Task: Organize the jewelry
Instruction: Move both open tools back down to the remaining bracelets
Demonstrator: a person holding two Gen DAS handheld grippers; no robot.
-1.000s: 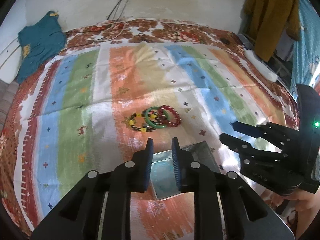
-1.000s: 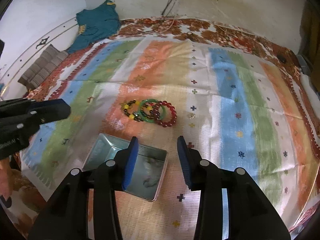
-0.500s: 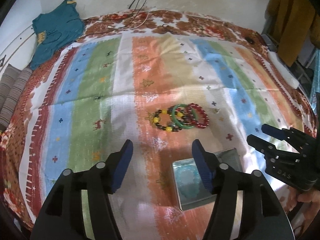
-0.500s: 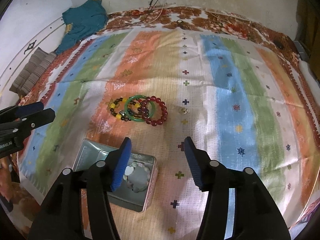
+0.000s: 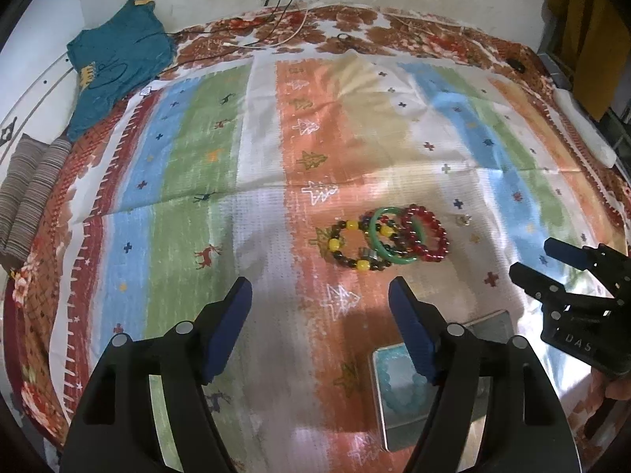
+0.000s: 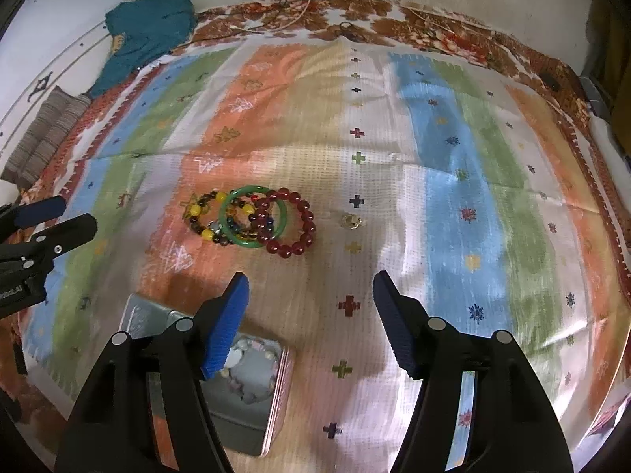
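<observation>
Right wrist view: right tongs (image 6: 307, 295) spread apart, empty, above tin (image 6: 252, 414); bracelets (image 6: 252, 218) overlap on blanket (image 6: 434, 181). Left tongs (image 5: 319, 303) likewise apart, empty.

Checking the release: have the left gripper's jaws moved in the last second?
Yes. The left gripper went from nearly shut to wide open, shifting left of the tin.

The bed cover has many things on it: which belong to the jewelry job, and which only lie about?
For the job:
- red bead bracelet
- green bangle
- dark and yellow bead bracelet
- small ring
- metal tin, already holding beads

Just lying about:
- teal garment
- cables
- folded grey cloth
</observation>
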